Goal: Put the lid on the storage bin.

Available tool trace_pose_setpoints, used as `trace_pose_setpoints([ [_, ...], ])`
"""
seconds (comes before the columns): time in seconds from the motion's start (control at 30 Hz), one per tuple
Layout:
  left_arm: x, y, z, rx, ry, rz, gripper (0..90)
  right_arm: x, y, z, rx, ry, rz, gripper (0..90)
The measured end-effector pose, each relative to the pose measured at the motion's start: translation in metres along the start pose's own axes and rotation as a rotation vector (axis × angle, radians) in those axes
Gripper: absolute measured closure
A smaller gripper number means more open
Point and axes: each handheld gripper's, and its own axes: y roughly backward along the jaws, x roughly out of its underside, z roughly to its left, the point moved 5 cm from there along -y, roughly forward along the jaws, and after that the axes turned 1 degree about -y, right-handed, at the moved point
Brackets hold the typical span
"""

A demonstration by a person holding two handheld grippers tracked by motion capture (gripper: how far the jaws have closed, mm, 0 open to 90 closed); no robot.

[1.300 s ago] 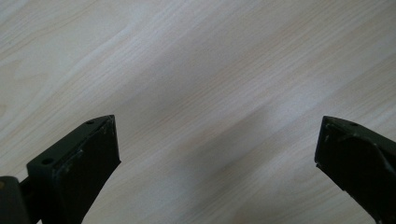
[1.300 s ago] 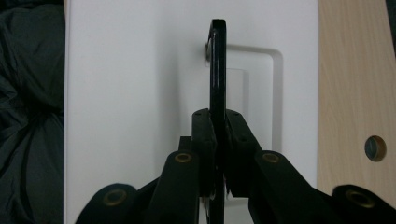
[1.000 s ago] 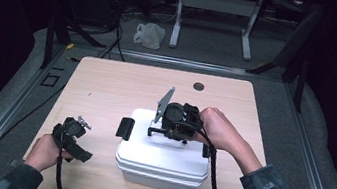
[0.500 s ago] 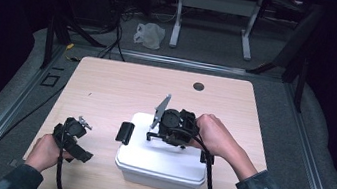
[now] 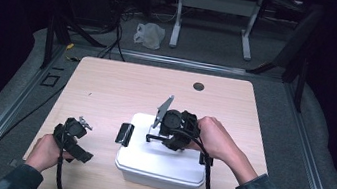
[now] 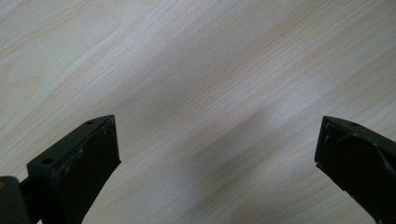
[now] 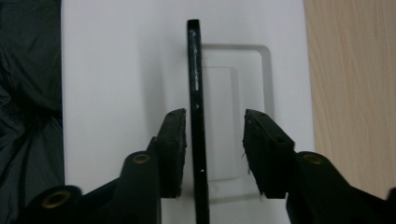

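Release looks like the step in hand: the right gripper (image 7: 215,154) has just been opening, its jaws now parted around the thin black carrying handle (image 7: 195,93) standing upright on the white plastic lidded box (image 5: 161,161), one pad close beside it, the other clear. Next, lifting straight away. The left gripper (image 6: 215,158) gapes wide over the pale wooden table (image 6: 196,70).

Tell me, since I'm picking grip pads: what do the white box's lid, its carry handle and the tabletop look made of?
Lid: likely moulded plastic, smooth satin white with a pressed-in recess. Handle: probably hard black plastic, thin and slightly glossy, speckled with scuffs. Tabletop: pale wood-grain surface, matte; laminate or veneer, cannot tell.
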Motion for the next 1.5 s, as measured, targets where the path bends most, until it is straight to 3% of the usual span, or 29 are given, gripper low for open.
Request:
trace_pose_setpoints([
  [0.17, 0.000, 0.000, 0.000, 0.001, 0.001, -0.001, 0.0, 0.007, 0.011, -0.003, 0.018, -0.047, -0.004, 26.9],
  [0.27, 0.000, 0.000, 0.000, 0.002, 0.000, 0.000, 0.0, 0.014, 0.022, -0.005, 0.023, -0.091, -0.038, 18.3],
  [0.4, 0.000, -0.001, 0.000, 0.002, -0.001, 0.000, 0.0, 0.032, 0.039, -0.008, 0.060, -0.165, -0.067, 15.3],
  [0.57, 0.000, -0.001, -0.001, 0.003, 0.001, 0.002, 0.0, 0.066, 0.054, -0.013, 0.098, -0.269, -0.065, 9.5],
  [0.9, 0.001, -0.001, 0.000, 0.002, 0.004, 0.001, 0.0, 0.147, 0.057, -0.015, 0.179, -0.467, -0.018, 2.1],
  [1.07, 0.001, 0.000, 0.000, -0.002, 0.003, 0.001, 0.0, 0.198, 0.044, -0.010, 0.204, -0.578, 0.005, 0.6],
  [1.23, 0.001, -0.001, 0.000, -0.002, 0.004, 0.001, 0.0, 0.240, 0.012, 0.000, 0.213, -0.669, 0.030, 0.0],
  [1.43, 0.002, -0.002, -0.001, -0.003, -0.003, 0.006, 0.0, 0.268, -0.030, 0.009, 0.205, -0.766, 0.062, 0.0],
  [1.5, 0.001, -0.002, -0.001, -0.001, -0.005, 0.006, 0.0, 0.272, -0.039, 0.010, 0.214, -0.775, 0.085, 0.0],
])
